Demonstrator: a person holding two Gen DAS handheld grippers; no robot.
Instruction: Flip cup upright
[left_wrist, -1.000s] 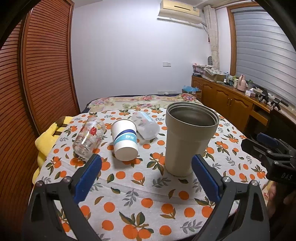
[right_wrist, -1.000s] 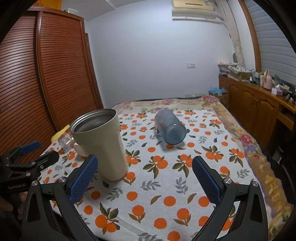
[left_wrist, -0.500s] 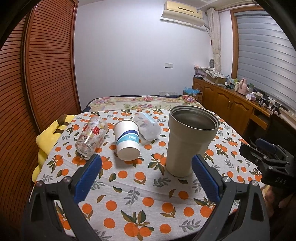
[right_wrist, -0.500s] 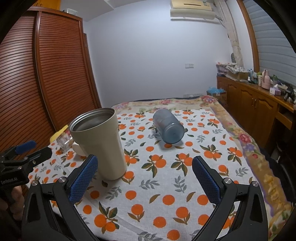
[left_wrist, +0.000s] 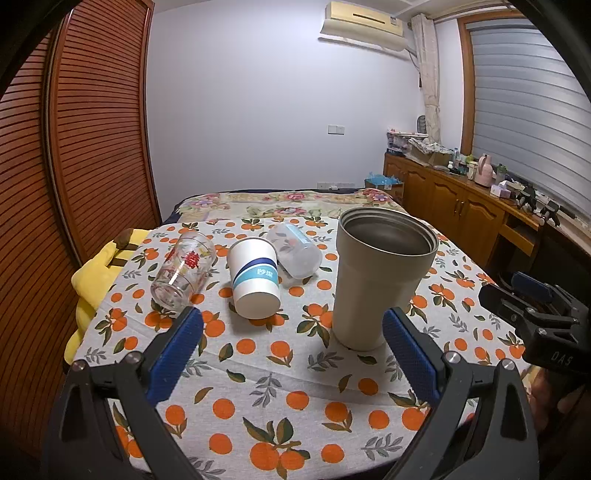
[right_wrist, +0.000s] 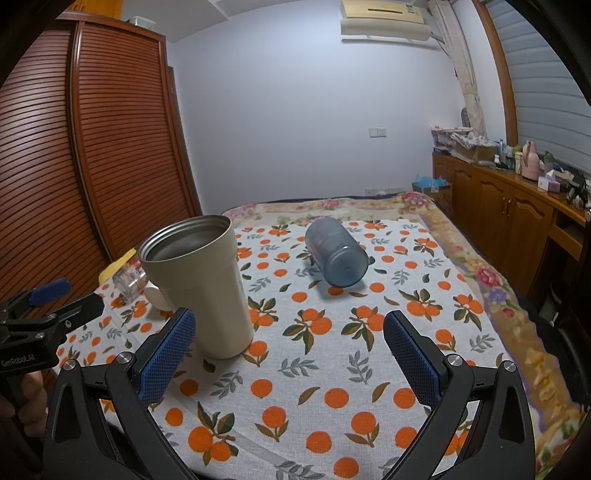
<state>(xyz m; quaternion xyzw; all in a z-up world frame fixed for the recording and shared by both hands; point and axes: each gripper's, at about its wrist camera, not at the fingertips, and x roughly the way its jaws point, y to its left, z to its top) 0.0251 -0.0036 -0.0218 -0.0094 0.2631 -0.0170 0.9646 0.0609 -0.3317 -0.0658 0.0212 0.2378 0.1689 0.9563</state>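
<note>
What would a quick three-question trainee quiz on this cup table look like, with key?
1. True or false: the tall beige tumbler stands upright with its mouth up.
2. Multiple choice: the paper cup with the blue band is A) upright, B) lying on its side, C) stacked in the tumbler.
3. Fill in: besides the paper cup, the printed glass, the clear plastic cup and the ____ cup on the far side of the tumbler lie on their sides.

Key:
1. True.
2. B.
3. Blue.
The left gripper and the right gripper are both open and hold nothing.
</note>
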